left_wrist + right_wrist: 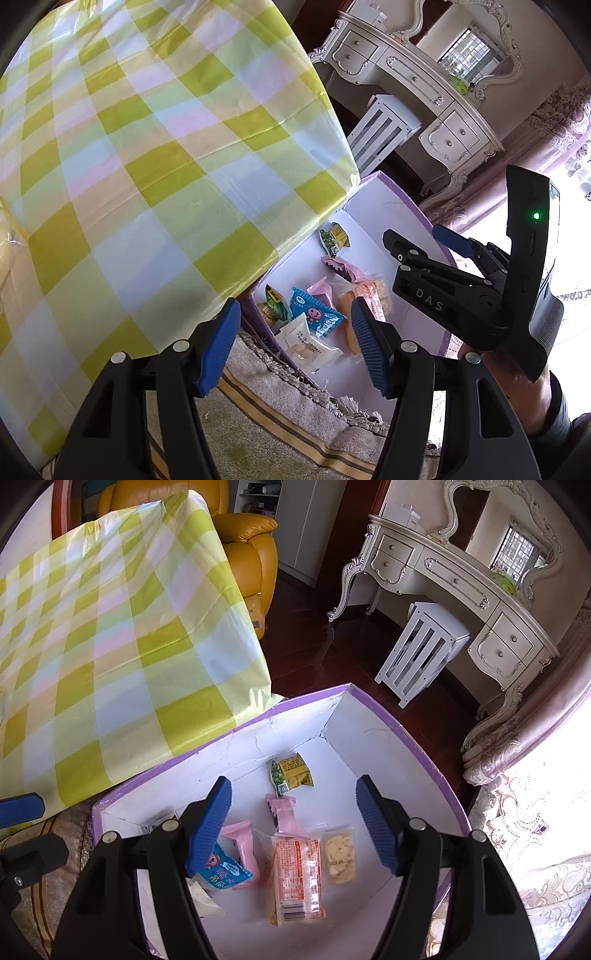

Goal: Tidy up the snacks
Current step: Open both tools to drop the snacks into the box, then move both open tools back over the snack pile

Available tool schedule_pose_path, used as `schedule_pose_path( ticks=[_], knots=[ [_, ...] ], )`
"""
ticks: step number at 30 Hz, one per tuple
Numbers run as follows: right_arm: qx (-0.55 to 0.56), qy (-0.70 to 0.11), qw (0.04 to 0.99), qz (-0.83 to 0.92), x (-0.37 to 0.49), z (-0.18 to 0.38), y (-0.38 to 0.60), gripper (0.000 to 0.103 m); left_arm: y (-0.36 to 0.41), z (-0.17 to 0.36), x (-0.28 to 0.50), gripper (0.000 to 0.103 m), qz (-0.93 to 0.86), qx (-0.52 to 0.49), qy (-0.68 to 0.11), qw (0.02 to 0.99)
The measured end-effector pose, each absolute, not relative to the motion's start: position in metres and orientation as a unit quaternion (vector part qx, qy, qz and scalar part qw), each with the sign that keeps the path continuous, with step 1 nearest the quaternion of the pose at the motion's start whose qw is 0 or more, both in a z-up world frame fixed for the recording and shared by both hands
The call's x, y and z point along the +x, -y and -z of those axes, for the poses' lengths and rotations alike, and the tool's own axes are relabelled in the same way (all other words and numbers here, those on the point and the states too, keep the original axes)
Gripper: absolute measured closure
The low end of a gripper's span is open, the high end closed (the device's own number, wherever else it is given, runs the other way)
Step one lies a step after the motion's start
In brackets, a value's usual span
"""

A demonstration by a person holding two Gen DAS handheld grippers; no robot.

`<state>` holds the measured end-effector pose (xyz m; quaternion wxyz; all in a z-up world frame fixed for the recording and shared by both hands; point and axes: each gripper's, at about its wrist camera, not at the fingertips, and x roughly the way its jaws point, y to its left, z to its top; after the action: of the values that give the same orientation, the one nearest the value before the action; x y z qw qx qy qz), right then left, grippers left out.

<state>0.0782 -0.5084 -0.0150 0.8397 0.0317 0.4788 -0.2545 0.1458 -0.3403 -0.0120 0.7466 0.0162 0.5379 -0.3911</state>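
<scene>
A purple-rimmed white box (388,716) sits on the floor beside the table and holds several snack packets. Among them are a green-yellow pea packet (293,773), pink packets (284,814), a blue candy packet (221,871), an orange-printed clear packet (299,875) and a cracker packet (340,856). My right gripper (293,825) hangs open above the box with nothing between its fingers. My left gripper (293,347) is open too, above the box's near edge (402,192), over the blue packet (317,314) and a white biscuit packet (310,343). The right gripper (417,236) shows at the right of the left wrist view.
A table with a green-yellow checked cloth (110,646) stands left of the box. A fringed striped rug (295,424) lies under the box. Farther off are a white slatted stool (424,650), an ornate white dresser (461,587), a yellow armchair (255,554) and curtains (535,812).
</scene>
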Motion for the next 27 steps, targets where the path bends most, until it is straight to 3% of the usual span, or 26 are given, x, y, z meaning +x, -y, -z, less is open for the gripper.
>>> schedule_pose_path(
  ticks=[3,27],
  knots=[
    [0.03,-0.473,0.845,0.247,0.081,0.008,0.501,0.027,0.33,0.009,0.15,0.043,0.374,0.011,-0.531,0.76],
    [0.04,-0.433,0.892,0.126,0.133,-0.039,0.4,0.026,0.16,-0.021,0.179,0.043,0.2,-0.107,-0.457,0.86]
  ],
)
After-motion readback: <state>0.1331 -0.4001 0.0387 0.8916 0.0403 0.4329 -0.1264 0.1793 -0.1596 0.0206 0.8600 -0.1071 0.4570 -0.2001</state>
